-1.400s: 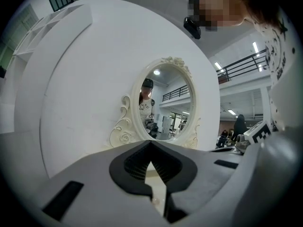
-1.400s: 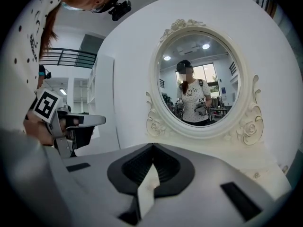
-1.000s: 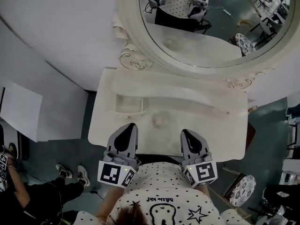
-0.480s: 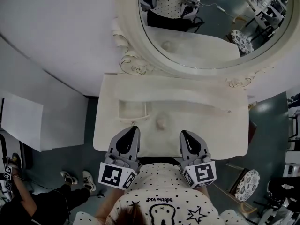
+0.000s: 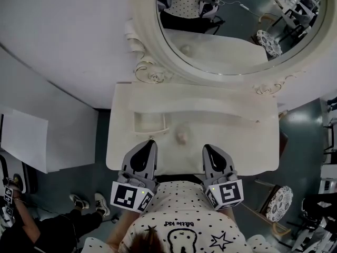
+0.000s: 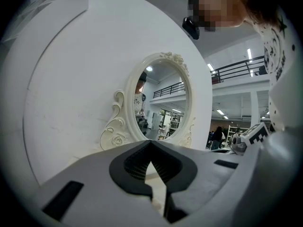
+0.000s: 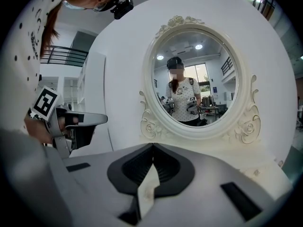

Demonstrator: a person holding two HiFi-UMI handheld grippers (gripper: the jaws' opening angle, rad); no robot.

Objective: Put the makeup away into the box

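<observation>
On the white vanity table (image 5: 247, 146) stands a shallow open white box (image 5: 136, 122) at the left. A small pale makeup item (image 5: 181, 137) lies just right of it, near the table's middle. My left gripper (image 5: 149, 142) hovers over the front edge, below the box, shut and with nothing in it. Over the front edge to the right of the makeup item, my right gripper (image 5: 207, 147) is also shut and holds nothing. In the left gripper view the left gripper (image 6: 151, 142) points at the mirror's frame. The right gripper (image 7: 153, 145) faces the mirror head-on in the right gripper view.
A large oval mirror (image 5: 237, 30) with a carved white frame rises behind the table. A patterned round stool (image 5: 276, 203) stands at the lower right. Another person's legs and shoes (image 5: 84, 202) are on the floor at the lower left, beside white panels (image 5: 23, 136).
The head view has shifted slightly, so the table sits a little lower and further right in frame. Both grippers have kept their places at the front edge, still shut.
</observation>
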